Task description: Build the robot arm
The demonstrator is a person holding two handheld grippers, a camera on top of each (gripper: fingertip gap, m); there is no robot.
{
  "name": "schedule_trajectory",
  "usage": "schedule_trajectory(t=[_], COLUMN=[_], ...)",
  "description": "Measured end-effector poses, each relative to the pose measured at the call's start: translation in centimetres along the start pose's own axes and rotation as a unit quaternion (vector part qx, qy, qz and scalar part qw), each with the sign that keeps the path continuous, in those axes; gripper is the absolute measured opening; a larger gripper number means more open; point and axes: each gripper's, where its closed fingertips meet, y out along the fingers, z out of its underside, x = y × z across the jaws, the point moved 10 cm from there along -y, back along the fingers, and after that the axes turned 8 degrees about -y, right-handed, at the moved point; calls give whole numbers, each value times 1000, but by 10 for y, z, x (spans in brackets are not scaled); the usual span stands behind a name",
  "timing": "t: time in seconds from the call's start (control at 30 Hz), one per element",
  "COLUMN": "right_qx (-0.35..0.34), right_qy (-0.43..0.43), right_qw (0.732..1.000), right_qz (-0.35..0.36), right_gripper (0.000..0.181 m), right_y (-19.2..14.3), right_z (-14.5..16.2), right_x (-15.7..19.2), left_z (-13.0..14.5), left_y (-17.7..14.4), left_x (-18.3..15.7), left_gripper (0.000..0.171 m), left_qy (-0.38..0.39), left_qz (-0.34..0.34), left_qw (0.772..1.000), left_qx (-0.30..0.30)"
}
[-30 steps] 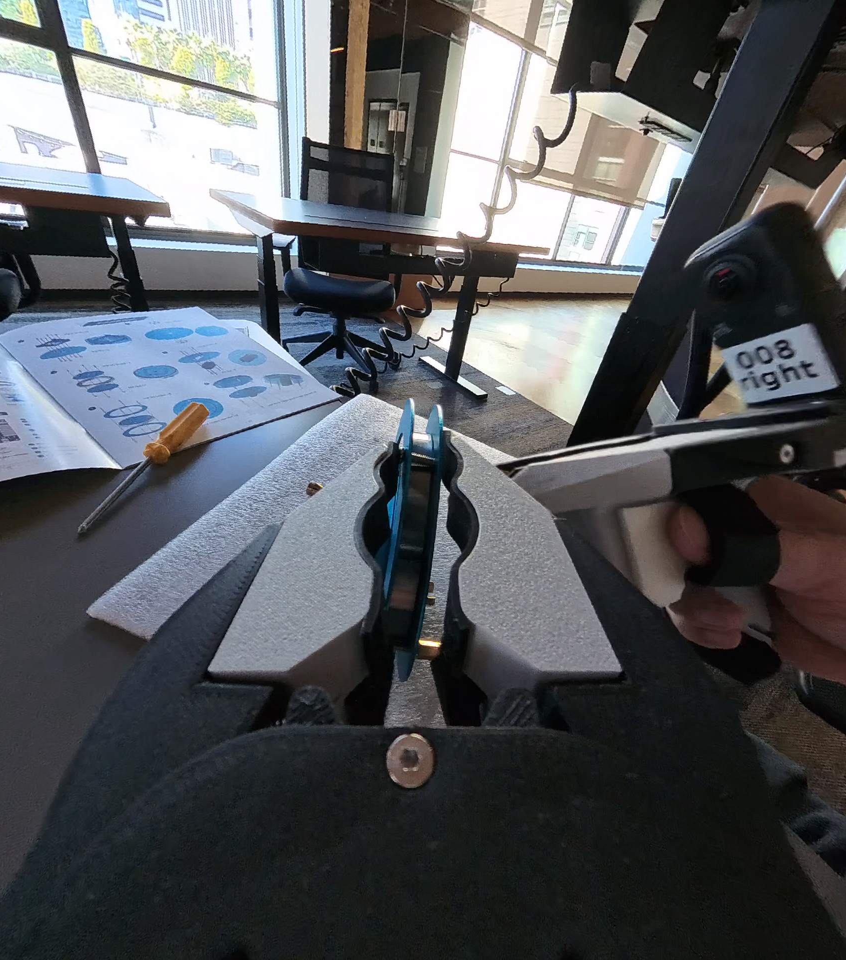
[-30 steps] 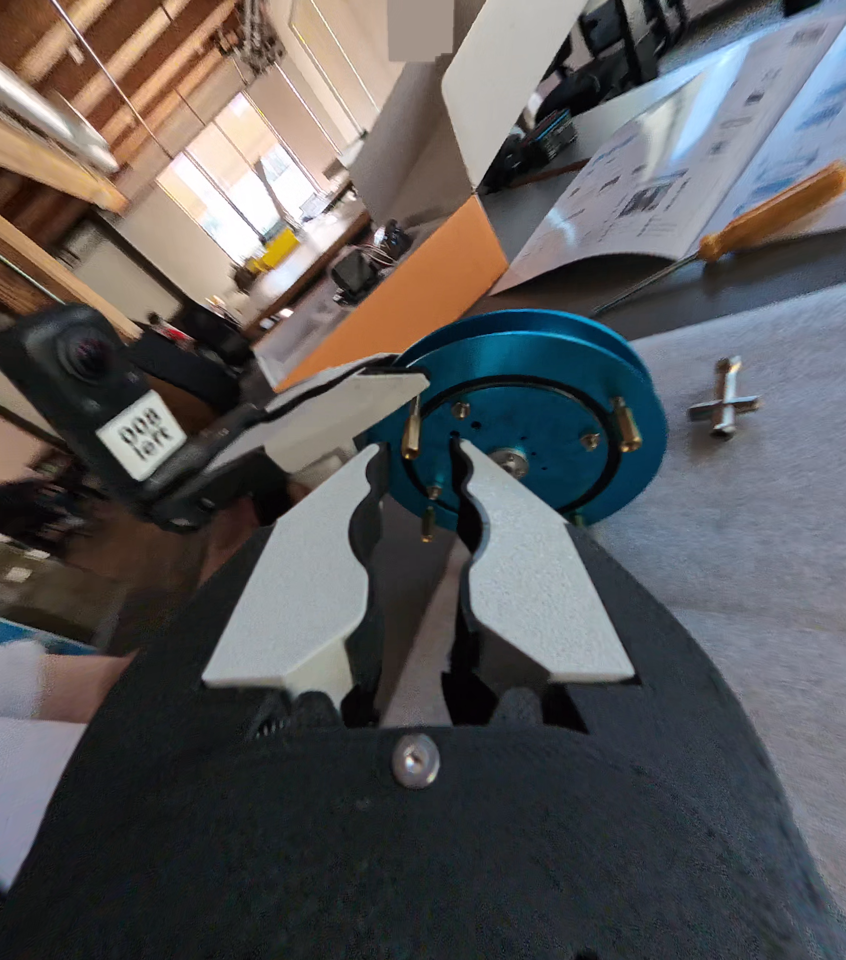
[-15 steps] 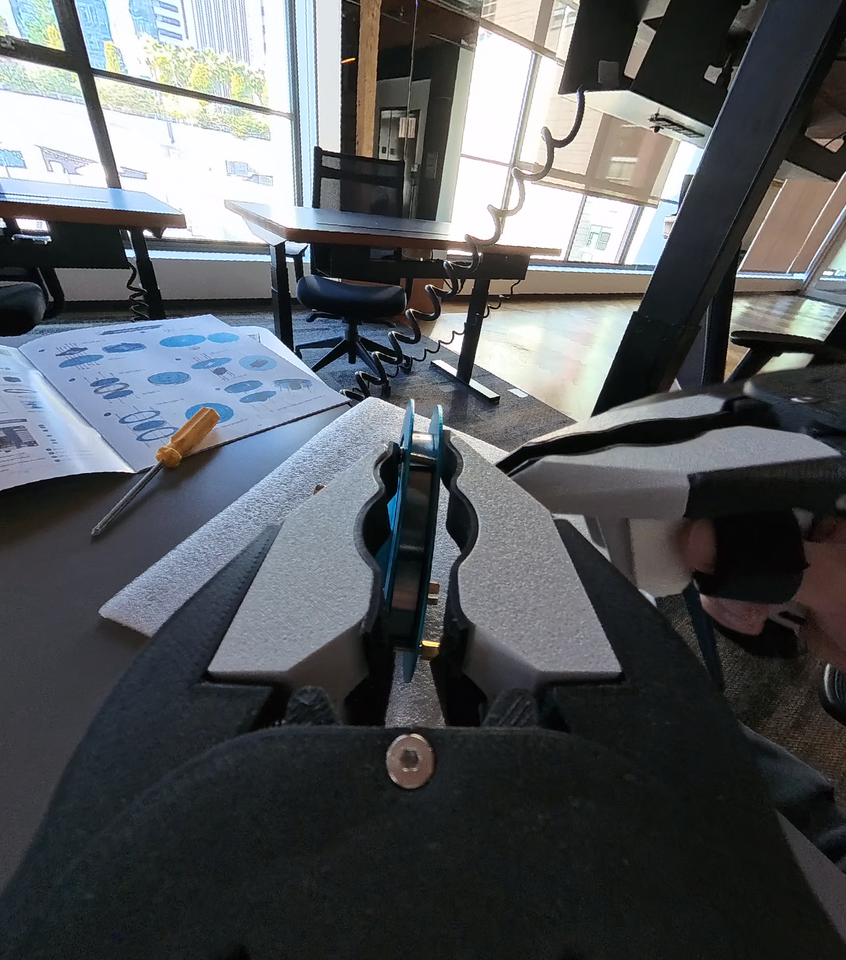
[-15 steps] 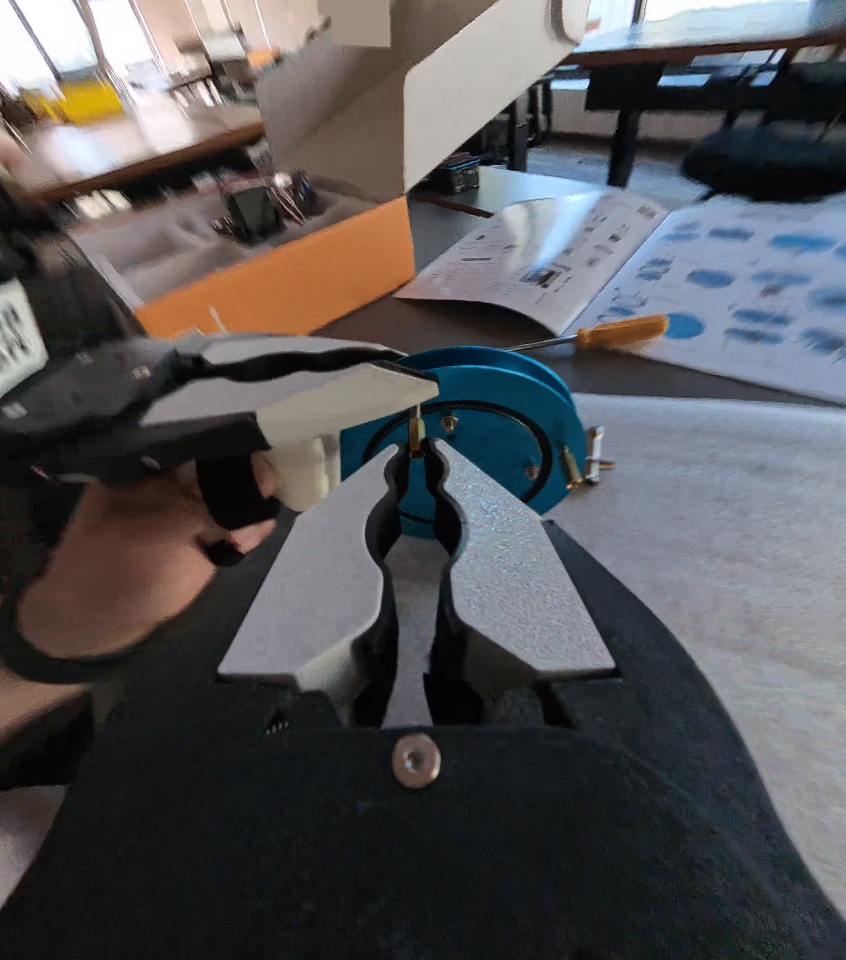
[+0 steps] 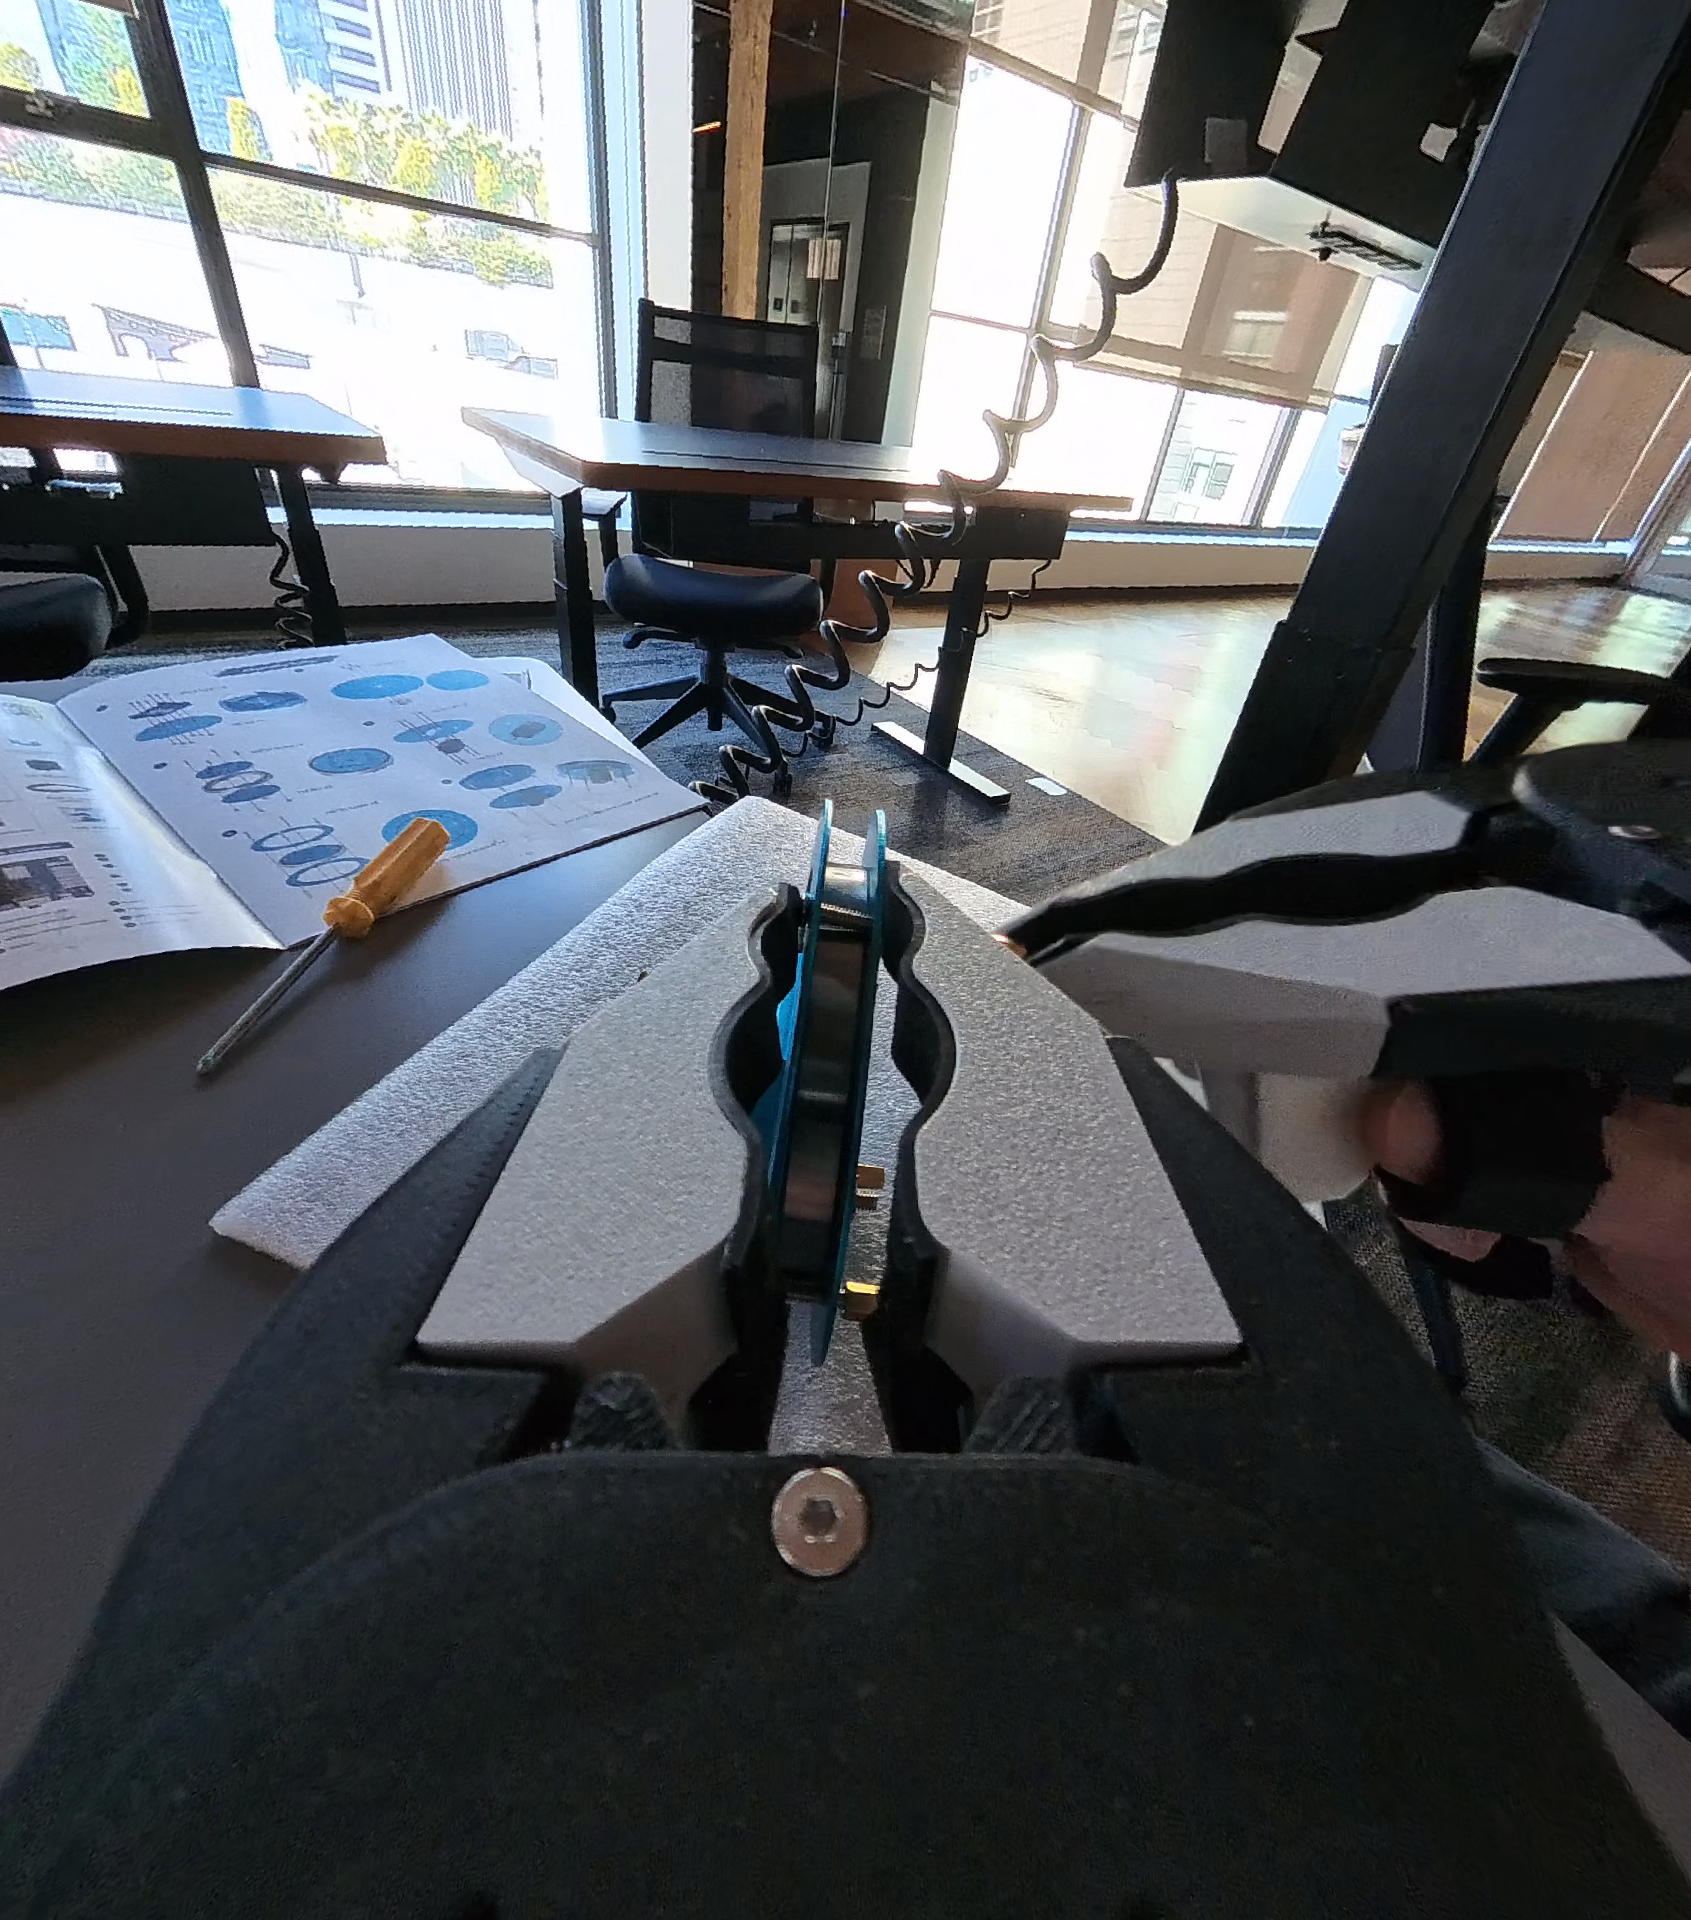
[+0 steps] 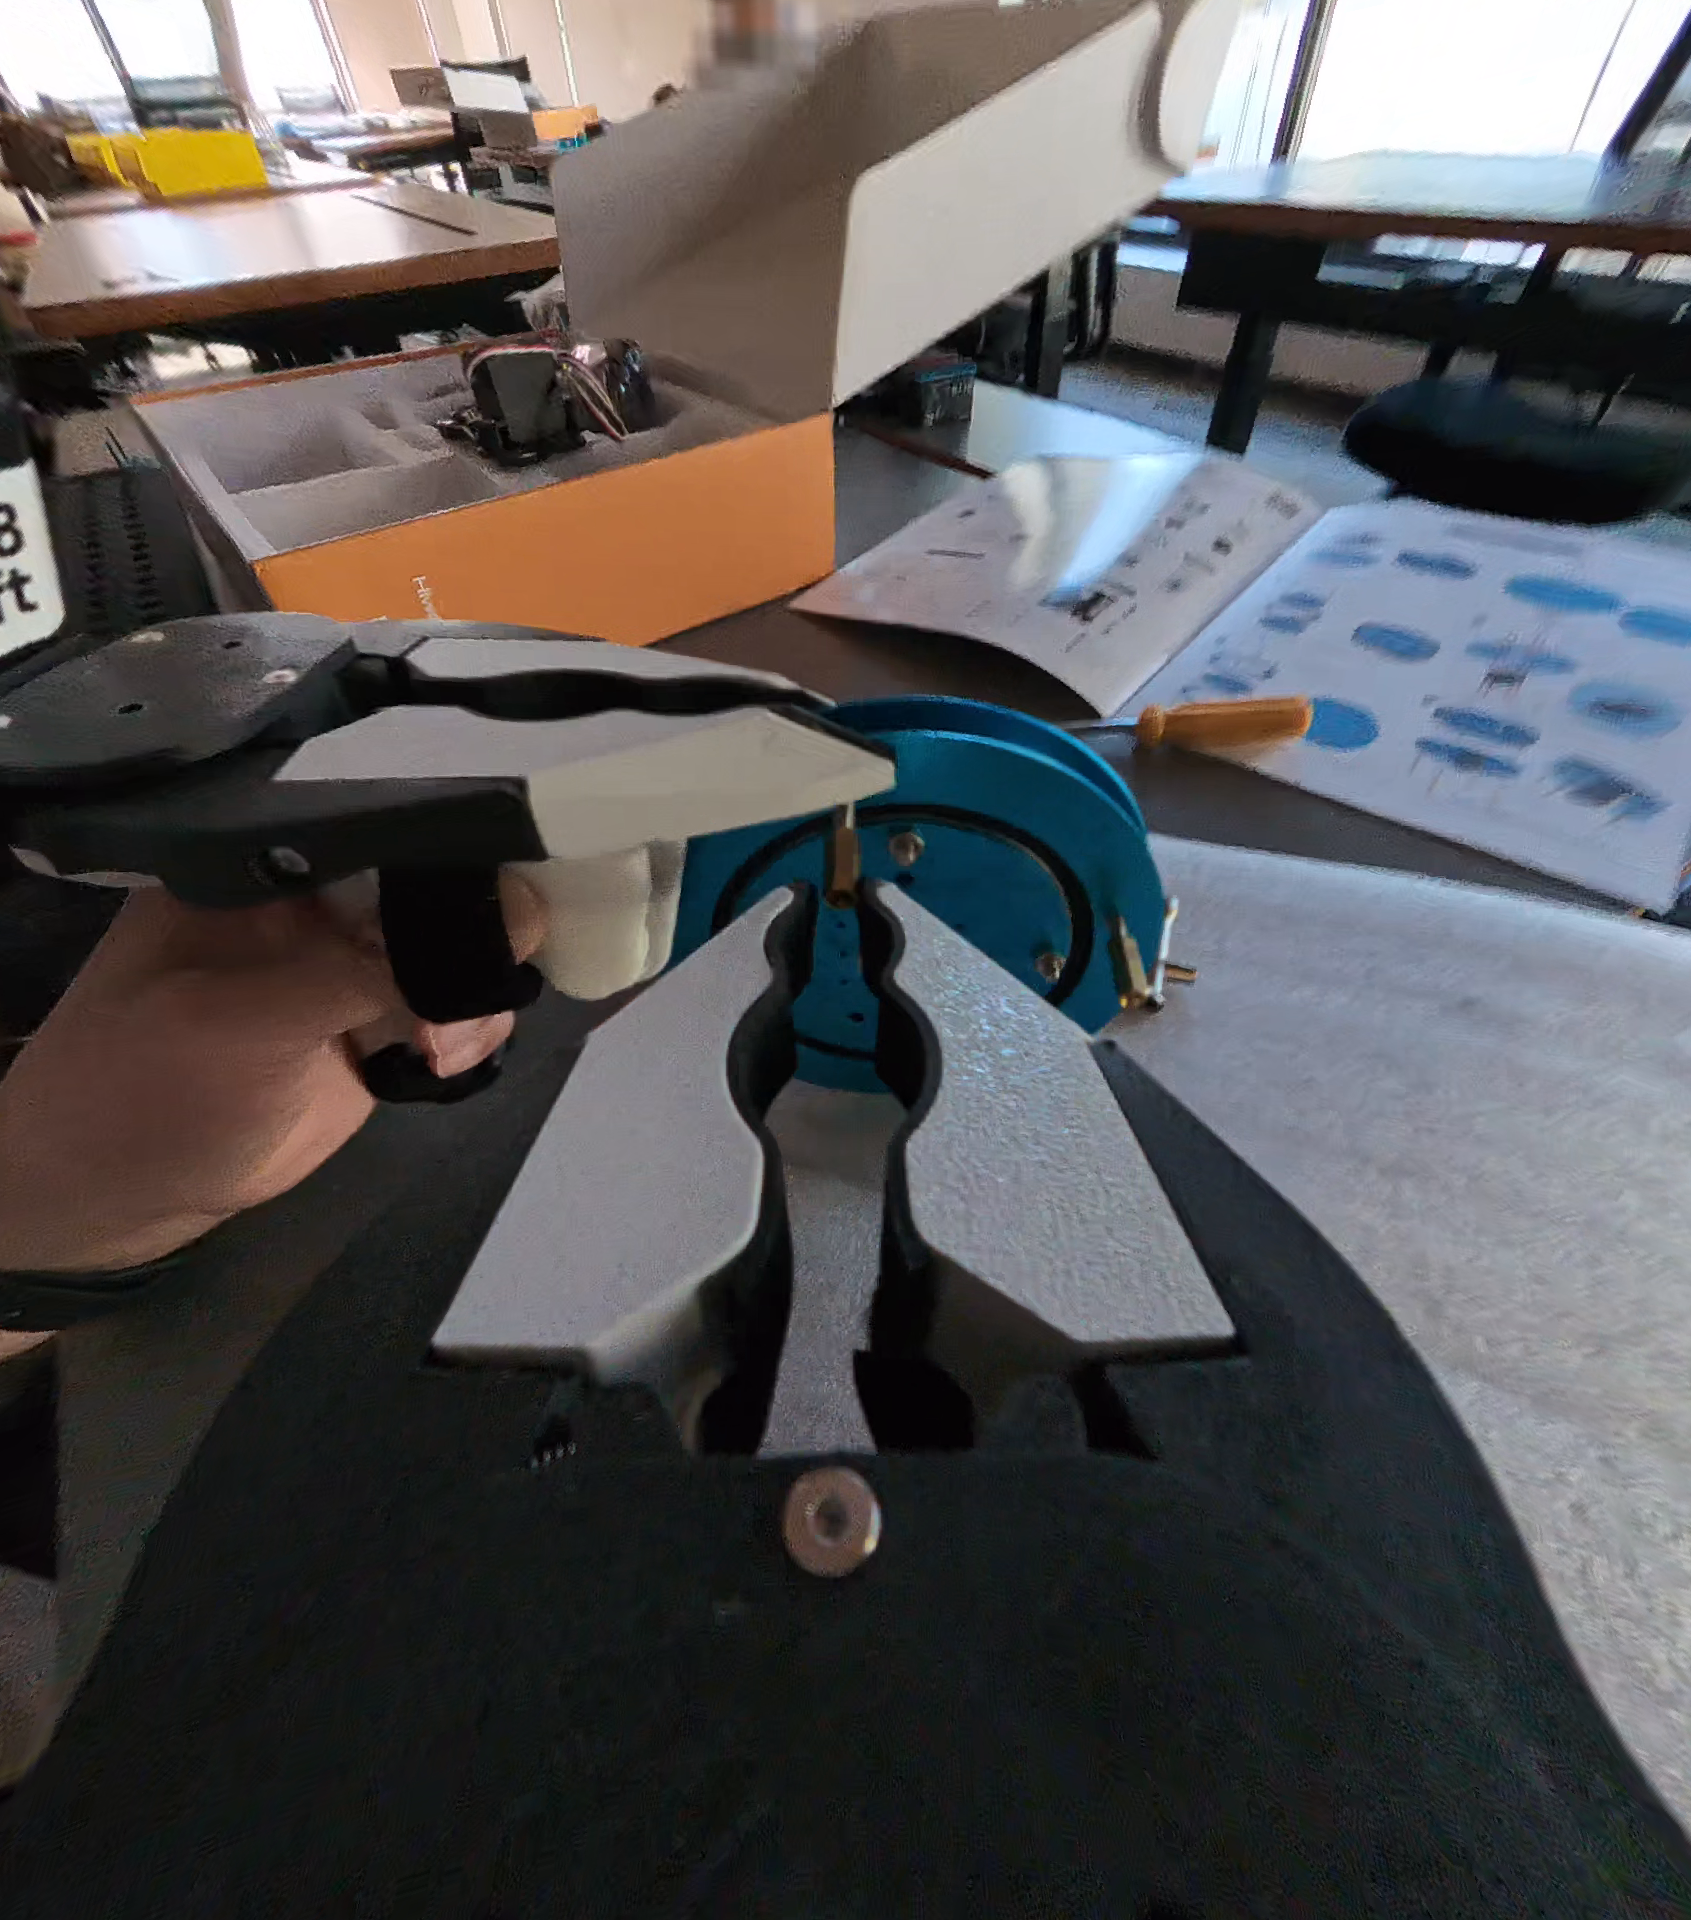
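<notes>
My left gripper point(image 5: 846, 904) is shut on a blue disc assembly point(image 5: 825, 1039), two blue discs with a black ring between them. It holds the assembly upright on edge over a white foam sheet point(image 5: 508, 1039). In the right wrist view the disc face point(image 6: 986, 831) shows several brass standoffs, and the left gripper point(image 6: 872, 764) clamps its rim from the left. My right gripper point(image 6: 836, 894) is closed around one brass standoff point(image 6: 841, 847) near the top of the disc face. In the left wrist view the right gripper point(image 5: 1012, 935) comes in from the right, its tips at the disc.
An orange-handled screwdriver point(image 5: 384, 878) lies on the dark table point(image 5: 41, 1195) beside an open instruction booklet point(image 5: 197, 779). An open orange box point(image 6: 560, 551) with foam compartments and parts stands behind. A small metal tool point(image 6: 1173, 966) lies on the foam point(image 6: 1443, 1143) behind the disc. Less than 4 cm separates the two grippers' tips. The orange-handled screwdriver point(image 5: 384, 878) is about 25 centimeters from both grippers' fingertips.
My right gripper has levelled out, moved up to the disc face and closed its fingers around a brass standoff. My left gripper has kept its hold on the disc, nearly still.
</notes>
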Motion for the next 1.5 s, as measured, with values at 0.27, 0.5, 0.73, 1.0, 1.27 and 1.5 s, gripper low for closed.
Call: schedule_trajectory(t=[0.27,0.5,0.73,1.0,1.27,1.5], right_qx=[-48,-118,-31,-58,-89,1], right_qy=[250,483,-45,153,233,-48], right_qw=[965,853,998,986,965,998], right_qz=[-57,-159,33,-29,-76,49], right_gripper=[5,5,27,4,6,4], right_y=[-1,3,-5,0,0,2], right_z=[8,29,4,8,16,-5], right_x=[-10,-15,3,-4,-10,7], left_z=[0,1,1,1,1,0], left_y=[0,0,-1,-1,0,-1], left_x=[-2,-4,-1,-1,-2,1], left_gripper=[13,14,14,14,14,14], left_qy=[8,16,7,7,12,5], left_qz=[-7,-6,-6,-7,-7,-9], left_qw=[1000,1000,1000,1000,1000,1000], left_qx=[-2,-1,-3,-4,-3,-5])
